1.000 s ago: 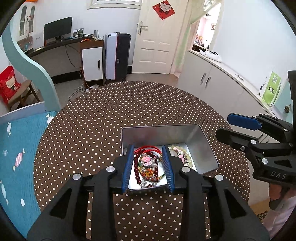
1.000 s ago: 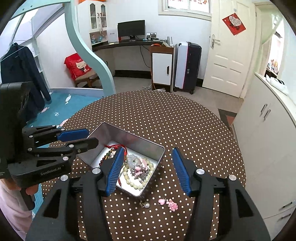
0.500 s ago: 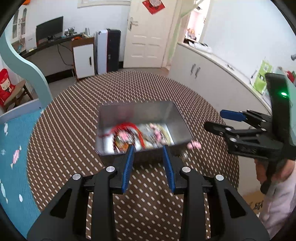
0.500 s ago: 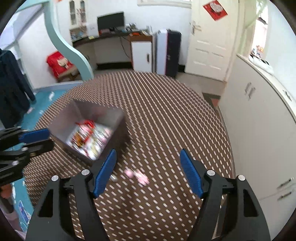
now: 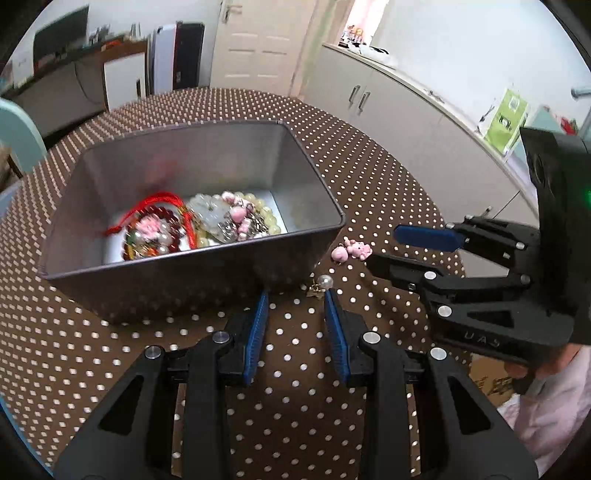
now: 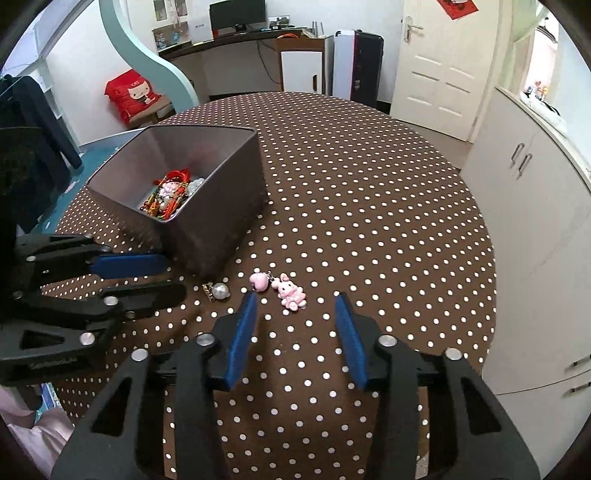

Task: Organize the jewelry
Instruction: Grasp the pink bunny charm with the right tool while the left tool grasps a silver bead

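Observation:
A grey metal tin (image 5: 184, 280) (image 6: 207, 229) stands on the brown polka-dot table (image 6: 369, 184) and holds beaded bracelets and a red cord (image 5: 207, 221). A pearl earring (image 5: 325, 282) (image 6: 219, 291) lies on the cloth by the tin's near corner. It sits just ahead of the right fingertip of my left gripper (image 5: 295, 295) (image 6: 175, 275), which is open and empty. A pink heart-and-bunny charm (image 6: 284, 290) (image 5: 351, 252) lies just ahead of my right gripper (image 6: 296, 299) (image 5: 384, 246). Its jaws are closing, and the pads are clear of the charm.
White cabinets (image 6: 535, 206) run along the right of the round table. A desk with a monitor (image 6: 236, 18), a suitcase (image 6: 356, 62) and a door (image 6: 436, 55) stand behind it. A person's pink sleeve (image 5: 546, 402) shows at the near table edge.
Both grippers have sunk toward the tabletop. My left gripper came back from over the tin to the cloth by the pearl earring. My right gripper's jaws widened, then narrowed, near the pink charm.

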Demonstrator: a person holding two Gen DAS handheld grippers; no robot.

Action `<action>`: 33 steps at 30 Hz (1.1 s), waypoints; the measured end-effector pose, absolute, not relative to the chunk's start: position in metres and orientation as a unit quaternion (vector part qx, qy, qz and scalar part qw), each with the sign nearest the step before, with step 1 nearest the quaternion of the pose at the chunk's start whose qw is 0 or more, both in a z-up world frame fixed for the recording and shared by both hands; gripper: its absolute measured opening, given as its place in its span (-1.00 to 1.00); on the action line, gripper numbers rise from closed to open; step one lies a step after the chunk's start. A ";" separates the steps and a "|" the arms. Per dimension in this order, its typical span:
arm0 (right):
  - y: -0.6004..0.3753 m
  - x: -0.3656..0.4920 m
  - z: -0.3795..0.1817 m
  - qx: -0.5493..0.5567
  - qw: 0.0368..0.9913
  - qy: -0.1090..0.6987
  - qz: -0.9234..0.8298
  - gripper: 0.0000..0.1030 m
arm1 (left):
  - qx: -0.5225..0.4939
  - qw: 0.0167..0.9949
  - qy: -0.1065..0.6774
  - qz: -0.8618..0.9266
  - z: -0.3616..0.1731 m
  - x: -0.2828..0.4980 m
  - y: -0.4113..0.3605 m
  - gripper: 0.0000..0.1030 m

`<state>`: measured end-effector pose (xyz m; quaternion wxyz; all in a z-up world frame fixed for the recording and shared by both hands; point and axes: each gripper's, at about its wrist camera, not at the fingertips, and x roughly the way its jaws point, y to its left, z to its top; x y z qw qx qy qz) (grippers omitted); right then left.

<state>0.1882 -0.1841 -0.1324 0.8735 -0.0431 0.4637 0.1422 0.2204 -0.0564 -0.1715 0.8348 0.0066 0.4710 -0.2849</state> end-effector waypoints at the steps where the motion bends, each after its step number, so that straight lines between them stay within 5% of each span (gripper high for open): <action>1: -0.183 0.189 -0.132 -0.044 0.872 0.465 0.144 -0.28 | 0.003 0.835 0.471 -0.285 -0.172 0.222 -0.056 -0.38; 7: -0.177 0.197 -0.136 -0.052 0.868 0.469 0.154 -0.34 | 0.003 0.836 0.471 -0.281 -0.174 0.235 -0.060 -0.38; 13: -0.169 0.197 -0.141 -0.079 0.867 0.464 0.165 -0.71 | 0.009 0.832 0.471 -0.295 -0.171 0.230 -0.069 -0.37; 14: -0.169 0.196 -0.141 -0.079 0.867 0.463 0.167 -0.71 | 0.008 0.831 0.470 -0.298 -0.170 0.229 -0.069 -0.35; 16: -0.173 0.195 -0.141 -0.073 0.868 0.460 0.171 -0.71 | 0.009 0.832 0.468 -0.300 -0.169 0.226 -0.070 0.04; 25: -0.200 0.190 -0.126 -0.023 0.879 0.447 0.166 -0.72 | 0.025 0.836 0.461 -0.298 -0.174 0.219 -0.082 0.04; 29: -0.218 0.184 -0.116 -0.004 0.887 0.435 0.155 -0.72 | 0.053 0.837 0.458 -0.295 -0.180 0.222 -0.097 0.00; 33: -0.229 0.179 -0.113 0.008 0.890 0.430 0.150 -0.72 | 0.089 0.842 0.458 -0.272 -0.188 0.225 -0.106 -0.42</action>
